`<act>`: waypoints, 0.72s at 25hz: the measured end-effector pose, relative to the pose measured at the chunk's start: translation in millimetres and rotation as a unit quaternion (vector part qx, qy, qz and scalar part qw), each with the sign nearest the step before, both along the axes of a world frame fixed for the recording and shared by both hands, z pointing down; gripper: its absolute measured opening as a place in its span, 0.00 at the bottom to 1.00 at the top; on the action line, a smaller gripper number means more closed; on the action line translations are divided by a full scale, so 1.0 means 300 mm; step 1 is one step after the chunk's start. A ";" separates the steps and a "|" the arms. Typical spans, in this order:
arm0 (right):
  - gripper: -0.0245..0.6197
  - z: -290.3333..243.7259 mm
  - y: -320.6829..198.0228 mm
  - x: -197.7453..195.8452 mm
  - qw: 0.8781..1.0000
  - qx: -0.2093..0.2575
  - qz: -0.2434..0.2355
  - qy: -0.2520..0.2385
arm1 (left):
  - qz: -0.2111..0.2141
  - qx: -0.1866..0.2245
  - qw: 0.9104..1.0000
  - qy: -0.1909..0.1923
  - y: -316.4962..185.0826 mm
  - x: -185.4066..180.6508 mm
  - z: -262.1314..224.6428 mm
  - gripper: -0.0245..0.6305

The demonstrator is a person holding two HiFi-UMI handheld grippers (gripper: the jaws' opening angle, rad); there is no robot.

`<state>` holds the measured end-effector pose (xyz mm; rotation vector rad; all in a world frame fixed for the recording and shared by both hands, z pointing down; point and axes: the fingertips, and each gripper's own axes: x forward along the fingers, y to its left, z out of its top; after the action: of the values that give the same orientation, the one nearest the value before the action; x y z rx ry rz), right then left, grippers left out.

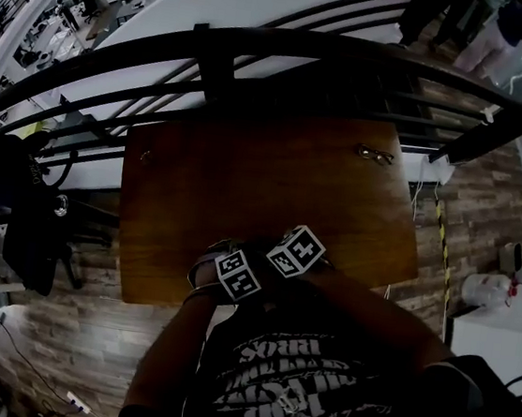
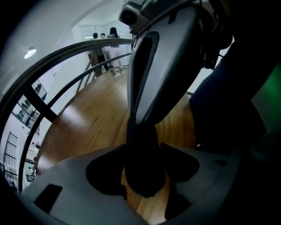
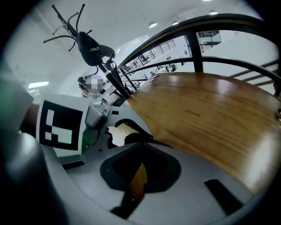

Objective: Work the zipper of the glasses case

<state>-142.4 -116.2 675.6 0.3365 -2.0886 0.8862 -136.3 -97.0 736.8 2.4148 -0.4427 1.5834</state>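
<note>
Desk [image 1: 245, 182] of brown wood, set hard against a dark curved railing [image 1: 262, 47], most of the top bare. Held both marker cubes [image 1: 239, 276] side by side low over the near edge, probably to steady with one tool and pull with the other. Pointed the left gripper [image 2: 142, 178] steeply down with jaws wide apart around a dark rounded body, taken for the glasses case [image 2: 141, 149]; saw thin strips of desk on both sides of it, so judged it straddled, not clamped. Pressed the right gripper [image 3: 142, 145] fully together close beside, seemingly to pinch at the zipper, though made out no tab. Noted a small glinting object [image 1: 375, 154] well apart at the far right, out of the way.
</note>
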 end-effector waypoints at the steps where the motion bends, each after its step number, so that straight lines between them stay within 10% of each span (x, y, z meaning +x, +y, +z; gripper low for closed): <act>1: 0.04 0.007 -0.002 0.006 1.000 0.011 -0.006 0.005 | 0.001 -0.007 1.000 0.003 0.006 0.001 0.006 0.44; 18: 0.04 0.154 -0.095 0.284 0.995 0.056 0.029 0.076 | -0.031 -0.035 0.999 0.005 0.026 -0.003 0.030 0.43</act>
<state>-57.4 -144.5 721.7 0.5118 -1.9997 0.7541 -137.2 -89.1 745.7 2.3327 -0.4489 1.5355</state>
